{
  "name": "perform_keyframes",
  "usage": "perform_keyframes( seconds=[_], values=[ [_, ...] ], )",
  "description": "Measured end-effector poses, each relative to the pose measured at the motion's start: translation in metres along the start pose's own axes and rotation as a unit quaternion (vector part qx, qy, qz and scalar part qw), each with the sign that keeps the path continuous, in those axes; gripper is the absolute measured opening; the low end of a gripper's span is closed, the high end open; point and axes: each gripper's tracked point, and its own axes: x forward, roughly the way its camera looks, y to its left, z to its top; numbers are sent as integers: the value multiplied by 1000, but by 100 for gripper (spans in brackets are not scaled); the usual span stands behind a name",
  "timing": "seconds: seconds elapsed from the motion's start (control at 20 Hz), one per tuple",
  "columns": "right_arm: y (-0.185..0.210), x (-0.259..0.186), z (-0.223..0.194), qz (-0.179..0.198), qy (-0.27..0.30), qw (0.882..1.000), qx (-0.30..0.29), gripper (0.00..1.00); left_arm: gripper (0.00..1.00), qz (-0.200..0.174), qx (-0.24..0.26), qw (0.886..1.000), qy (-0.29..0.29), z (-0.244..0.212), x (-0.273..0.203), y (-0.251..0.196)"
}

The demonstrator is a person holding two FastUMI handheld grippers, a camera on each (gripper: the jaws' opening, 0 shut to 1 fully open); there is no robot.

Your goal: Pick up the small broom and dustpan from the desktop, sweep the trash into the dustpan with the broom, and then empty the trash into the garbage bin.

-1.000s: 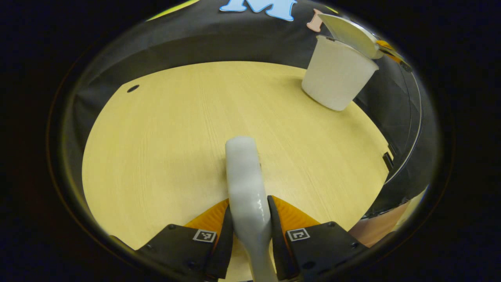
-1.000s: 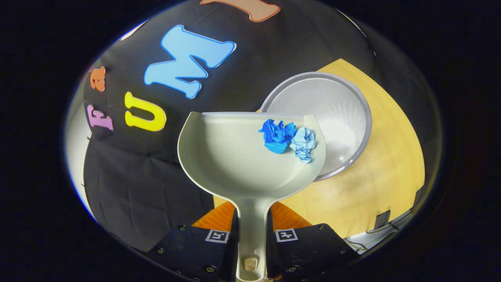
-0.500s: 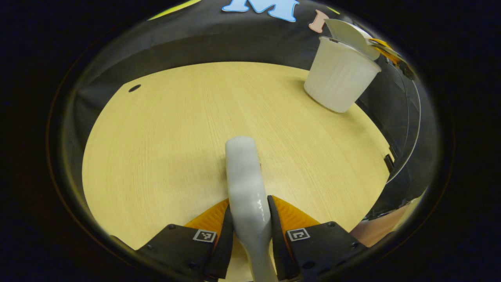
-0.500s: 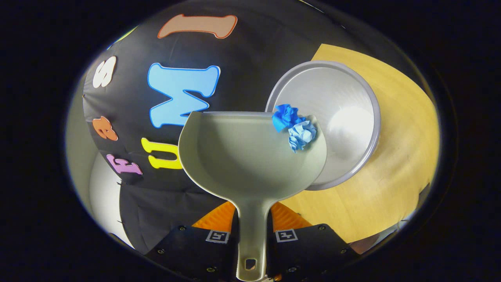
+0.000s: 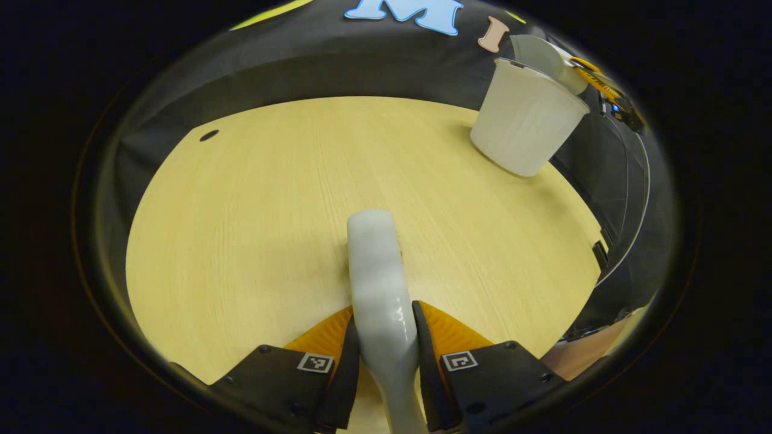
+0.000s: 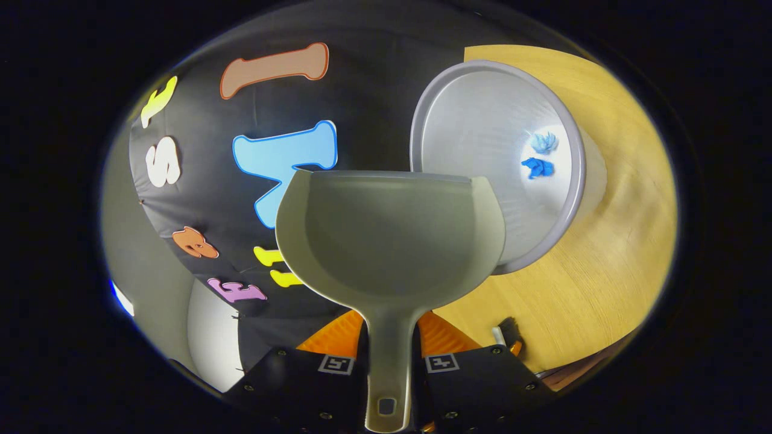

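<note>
Right hand-held gripper (image 6: pixel 389 367) clamps the dustpan (image 6: pixel 389 235) handle, tipping its empty pan over the garbage bin (image 6: pixel 482 150) where both blue paper wads (image 6: pixel 537 167) lie, while the left hand-held gripper (image 5: pixel 386 367) clenches the broom handle (image 5: pixel 377 283) above the table (image 5: pixel 241 229).

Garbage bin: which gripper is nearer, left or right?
Right. The right gripper holds the dustpan up at the garbage bin rim. The left gripper, shut on the broom, is across the desktop.

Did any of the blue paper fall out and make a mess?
No, nothing looks spilled. Both blue paper balls lie at the bottom of the garbage bin, and the dustpan in the right claw is empty. No paper shows on the desktop.
</note>
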Motion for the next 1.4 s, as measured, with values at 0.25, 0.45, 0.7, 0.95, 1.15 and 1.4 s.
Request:
perform_keyframes(
  seconds=[0.25,0.45,0.7,0.95,1.15,1.4],
  values=[
    [3,-6,-13,2,8,1000,-22,28,49,2,-6,1000,-5,-1,0,2],
    [6,-31,-41,9,17,998,-58,28,51,9,-15,1000,-10,0,1,6],
    [6,-39,-98,-1,51,989,-136,28,50,23,-33,999,-16,-1,-2,14],
    [-9,-40,-147,-21,80,978,-193,32,51,29,-37,999,-19,-2,-2,14],
    [-39,-34,-172,-59,80,964,-247,28,49,35,-44,998,-22,-4,-4,18],
    [-103,-17,-185,-141,79,942,-293,29,49,43,-38,998,-21,-2,-2,19]
  ],
)
